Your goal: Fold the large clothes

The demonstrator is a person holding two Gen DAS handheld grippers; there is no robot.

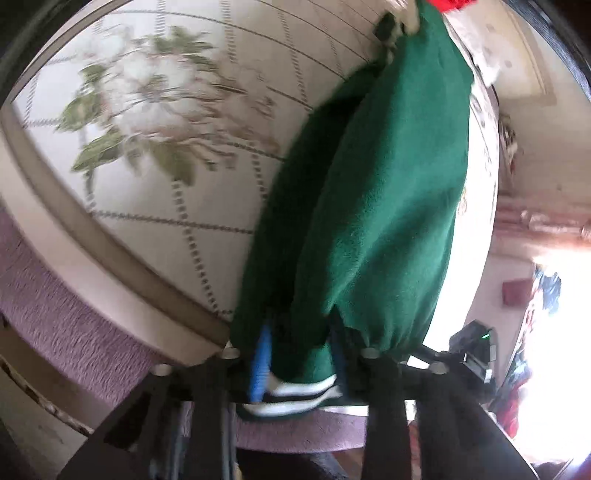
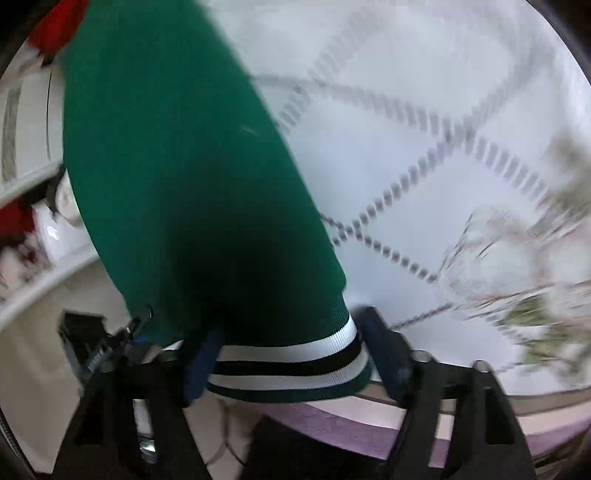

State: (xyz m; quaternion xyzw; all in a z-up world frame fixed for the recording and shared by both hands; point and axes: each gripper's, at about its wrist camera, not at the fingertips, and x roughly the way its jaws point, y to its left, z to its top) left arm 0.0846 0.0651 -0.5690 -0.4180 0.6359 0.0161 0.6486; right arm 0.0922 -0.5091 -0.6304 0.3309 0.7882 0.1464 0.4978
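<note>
A dark green garment (image 1: 388, 192) with a black-and-white striped cuff (image 1: 299, 393) stretches away from me over the bed. My left gripper (image 1: 299, 328) stands open around its near end. The blue pad (image 1: 260, 362) lies against the cloth, which fills the gap between the fingers. In the right wrist view the same green garment (image 2: 177, 177) ends in a striped band (image 2: 288, 365) lying between the fingers of my right gripper (image 2: 293, 325). That gripper is open. Its right finger (image 2: 386, 354) stands just clear of the band, while its left finger is partly covered by cloth.
The bed carries a white quilted cover (image 1: 177, 229) with a flower print and has a lilac side (image 1: 55, 295). Something red (image 2: 59, 26) lies at the garment's far end. A black device (image 1: 471, 354) sits right of my left gripper. White furniture (image 2: 29, 166) stands beyond the bed.
</note>
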